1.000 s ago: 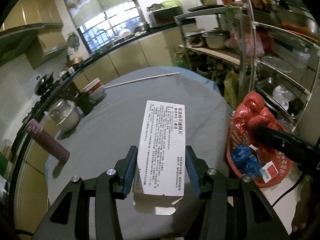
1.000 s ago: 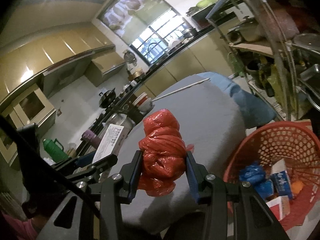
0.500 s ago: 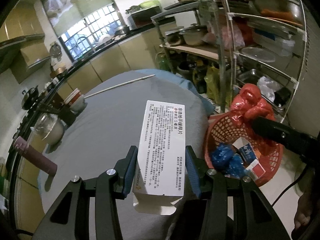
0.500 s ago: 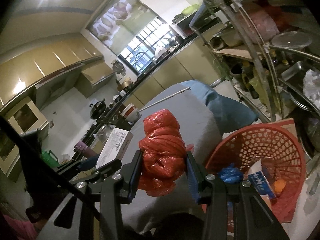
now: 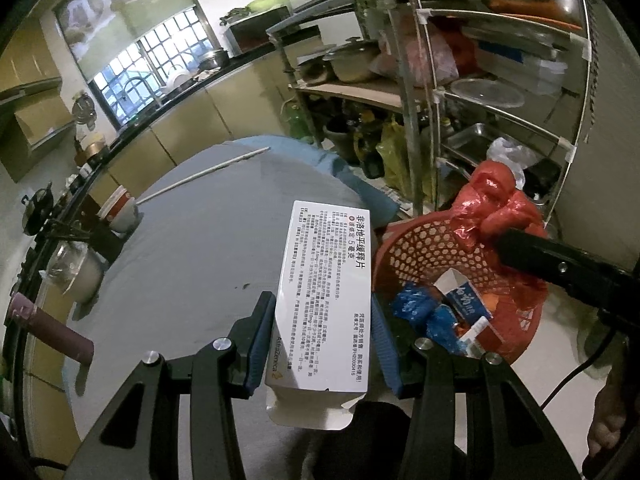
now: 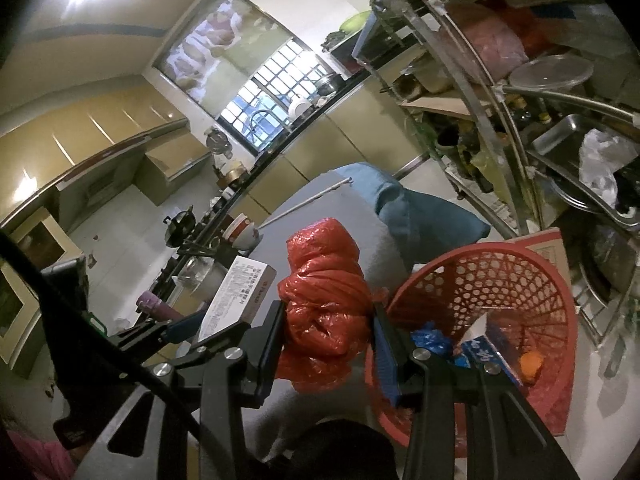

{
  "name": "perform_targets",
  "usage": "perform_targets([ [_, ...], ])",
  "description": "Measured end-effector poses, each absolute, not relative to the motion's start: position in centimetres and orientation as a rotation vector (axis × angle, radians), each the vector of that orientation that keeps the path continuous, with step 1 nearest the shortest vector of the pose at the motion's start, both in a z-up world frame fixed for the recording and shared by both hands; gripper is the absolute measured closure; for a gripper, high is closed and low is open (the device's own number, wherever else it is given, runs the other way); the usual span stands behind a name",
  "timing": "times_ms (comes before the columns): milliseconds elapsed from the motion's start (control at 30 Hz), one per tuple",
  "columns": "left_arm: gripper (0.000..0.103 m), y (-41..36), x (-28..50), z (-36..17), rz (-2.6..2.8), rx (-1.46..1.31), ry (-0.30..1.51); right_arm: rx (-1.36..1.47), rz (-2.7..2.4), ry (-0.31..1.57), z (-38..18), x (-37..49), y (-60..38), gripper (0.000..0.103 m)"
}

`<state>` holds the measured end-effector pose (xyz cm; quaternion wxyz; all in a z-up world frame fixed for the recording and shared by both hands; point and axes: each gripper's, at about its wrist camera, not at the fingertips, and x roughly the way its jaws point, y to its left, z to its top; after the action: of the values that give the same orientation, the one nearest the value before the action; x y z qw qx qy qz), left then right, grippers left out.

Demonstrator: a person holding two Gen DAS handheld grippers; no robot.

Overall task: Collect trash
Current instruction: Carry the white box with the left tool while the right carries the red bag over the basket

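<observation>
both grippers have travelled sideways off the grey table (image 5: 192, 264) toward the red basket (image 5: 420, 248) on the floor. in the left wrist view the basket, a second ago at the right edge beside the white medicine box (image 5: 326, 300), now sits larger and nearer the middle, its rim just beside the box's right edge; more of its contents show, the blue crumpled bags (image 5: 424, 316) and a small blue-and-white carton (image 5: 466, 300). the table has slid leftward. in the right wrist view the basket (image 6: 500, 280) has grown and moved up and left, so the red plastic bag (image 6: 326, 300) now hangs at its rim.
</observation>
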<state>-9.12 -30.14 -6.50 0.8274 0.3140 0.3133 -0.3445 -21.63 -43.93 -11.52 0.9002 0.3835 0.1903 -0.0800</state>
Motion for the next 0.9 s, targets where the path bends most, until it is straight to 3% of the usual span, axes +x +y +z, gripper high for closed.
perform_targets([
  [900, 0.054, -34.2, -11.4, -8.1, -0.800, 0.709, 0.710, 0.849, -0.238, 0.396, -12.1, -26.1, -47.6, 0.058],
])
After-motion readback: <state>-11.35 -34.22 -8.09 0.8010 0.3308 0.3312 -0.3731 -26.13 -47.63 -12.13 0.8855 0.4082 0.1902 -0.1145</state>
